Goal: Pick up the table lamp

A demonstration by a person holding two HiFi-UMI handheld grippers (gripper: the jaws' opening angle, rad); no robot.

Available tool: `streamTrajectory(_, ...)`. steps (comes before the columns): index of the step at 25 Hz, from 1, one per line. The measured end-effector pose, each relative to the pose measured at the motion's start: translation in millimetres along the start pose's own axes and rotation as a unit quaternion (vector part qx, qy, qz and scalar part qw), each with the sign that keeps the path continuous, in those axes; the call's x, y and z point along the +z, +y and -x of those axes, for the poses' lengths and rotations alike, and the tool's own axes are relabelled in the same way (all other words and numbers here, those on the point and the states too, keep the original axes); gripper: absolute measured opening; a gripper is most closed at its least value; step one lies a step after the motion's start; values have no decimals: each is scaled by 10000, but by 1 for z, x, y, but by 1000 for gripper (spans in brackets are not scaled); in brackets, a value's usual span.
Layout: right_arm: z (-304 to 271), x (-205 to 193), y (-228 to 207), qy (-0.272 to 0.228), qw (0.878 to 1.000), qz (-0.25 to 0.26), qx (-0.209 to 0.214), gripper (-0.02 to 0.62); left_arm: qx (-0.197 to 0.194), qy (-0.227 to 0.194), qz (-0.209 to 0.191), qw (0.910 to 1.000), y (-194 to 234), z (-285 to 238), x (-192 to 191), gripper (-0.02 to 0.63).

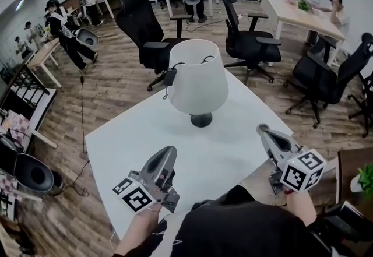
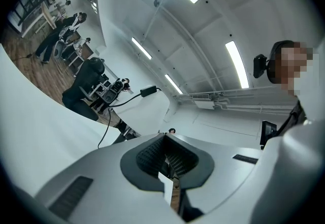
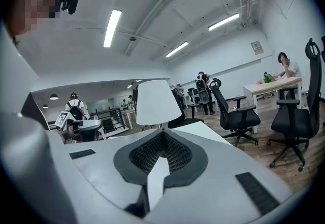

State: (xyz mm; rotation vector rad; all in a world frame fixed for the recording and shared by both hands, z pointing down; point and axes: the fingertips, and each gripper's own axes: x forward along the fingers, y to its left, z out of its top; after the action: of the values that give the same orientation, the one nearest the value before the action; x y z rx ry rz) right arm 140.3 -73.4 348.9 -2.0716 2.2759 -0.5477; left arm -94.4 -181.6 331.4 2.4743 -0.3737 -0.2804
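The table lamp (image 1: pixel 198 78) stands upright on the white table (image 1: pixel 122 142), with a white cone shade and a round dark base (image 1: pixel 201 120). My left gripper (image 1: pixel 170 150) is shut and empty over the table's near part, short of the lamp and to its left. My right gripper (image 1: pixel 262 129) is shut and empty near the table's right edge, to the right of the base. Straight ahead in the right gripper view stands the lamp's shade (image 3: pixel 157 102), beyond the closed gripper (image 3: pixel 162 132). In the left gripper view the shade (image 2: pixel 144 111) rises behind the shut gripper (image 2: pixel 165 135).
A black cord with an inline switch (image 1: pixel 170 77) hangs at the lamp's left side and trails off the table's far edge. Black office chairs (image 1: pixel 145 28) (image 1: pixel 247 40) stand just behind the table, another (image 1: pixel 326 78) to the right. People and desks (image 1: pixel 297 14) fill the back.
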Motion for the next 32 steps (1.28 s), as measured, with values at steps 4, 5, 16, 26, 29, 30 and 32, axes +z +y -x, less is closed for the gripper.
streamTrajectory(4, -21, 12, -9, 130, 9991, 334, 233, 15, 224, -103, -7, 9997, 5, -6, 4, 15)
streamTrajectory(5, -26, 14, -12, 147, 9988, 341, 312, 15, 269, -133, 13, 9995, 7, -8, 5, 15)
streamTrajectory(16, -97, 49, -51, 222, 9917, 150, 1258, 15, 978, -534, -100, 9937, 18, -35, 9, 14)
streamTrajectory(26, -145, 47, -82, 619, 9795, 406, 1872, 15, 1552, -848, -22, 9842, 28, -66, -8, 14)
streamTrajectory(29, -154, 45, -88, 689, 9748, 412, 2080, 15, 1695, -893, 23, 9815, 30, -75, -18, 14)
streamTrajectory(30, -157, 44, -90, 701, 9734, 398, 2146, 15, 1748, -908, 28, 9804, 32, -77, -20, 14)
streamTrajectory(32, -164, 44, -96, 716, 9713, 378, 2237, 17, 1836, -950, 28, 9784, 34, -83, -23, 14)
